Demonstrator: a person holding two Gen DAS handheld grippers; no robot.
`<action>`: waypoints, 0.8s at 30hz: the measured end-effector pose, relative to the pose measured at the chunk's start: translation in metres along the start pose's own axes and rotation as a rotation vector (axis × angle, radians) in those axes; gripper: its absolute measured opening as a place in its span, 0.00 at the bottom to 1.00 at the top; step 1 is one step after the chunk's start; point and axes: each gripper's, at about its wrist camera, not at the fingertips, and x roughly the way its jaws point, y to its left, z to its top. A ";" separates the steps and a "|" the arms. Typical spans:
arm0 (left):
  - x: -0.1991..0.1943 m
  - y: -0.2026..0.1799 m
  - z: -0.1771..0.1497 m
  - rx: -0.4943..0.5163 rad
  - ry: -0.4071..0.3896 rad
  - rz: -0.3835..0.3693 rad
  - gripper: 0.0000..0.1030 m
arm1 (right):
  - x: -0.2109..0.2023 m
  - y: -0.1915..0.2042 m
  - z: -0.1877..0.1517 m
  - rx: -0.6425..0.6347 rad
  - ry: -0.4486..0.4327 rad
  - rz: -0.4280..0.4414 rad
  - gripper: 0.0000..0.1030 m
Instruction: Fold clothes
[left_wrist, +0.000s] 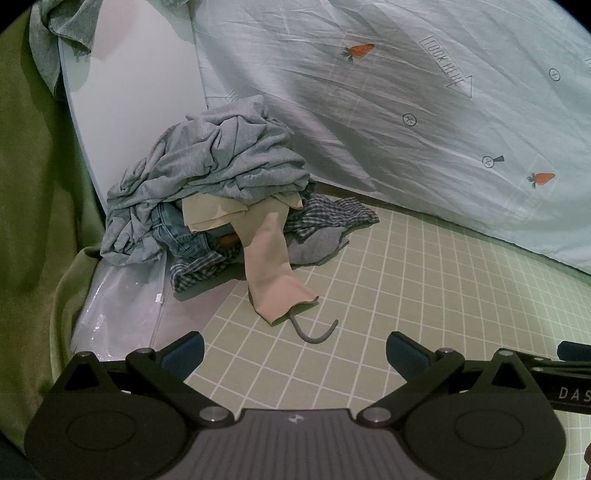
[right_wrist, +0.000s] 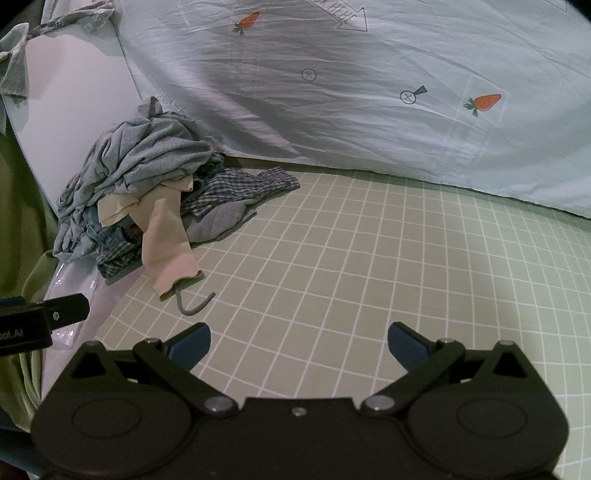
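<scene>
Heap of crumpled clothes (left_wrist: 207, 192) lay far left on green gridded mat (left_wrist: 406, 295), against white panel (left_wrist: 140, 92). Grey jersey garment (left_wrist: 221, 155) topped heap; beige cloth strip (left_wrist: 269, 258) trailed toward mat centre. Left tool (left_wrist: 294, 350) spread wide, empty. Right tool (right_wrist: 299, 341) likewise spread, empty. Judged step: picking first garment. Next move: reach forward-left, pinch one piece, drag onto bare mat.

A home bedroom corner, serving as a laundry-folding spot.

A carrot-print bedsheet (left_wrist: 406, 110) is hanging behind a green gridded mat (left_wrist: 406, 295), and a heap of crumpled clothes (left_wrist: 221, 192) is lying against a white board (left_wrist: 140, 92).
</scene>
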 end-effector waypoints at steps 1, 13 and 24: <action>0.000 -0.001 0.000 0.000 0.000 0.000 1.00 | 0.000 0.000 0.000 0.000 0.000 0.000 1.00; 0.008 0.001 -0.001 -0.014 0.027 0.003 1.00 | 0.005 0.002 0.002 0.000 0.015 0.012 1.00; 0.034 0.024 -0.002 -0.117 0.120 0.014 1.00 | 0.034 0.014 0.013 -0.053 0.071 0.042 1.00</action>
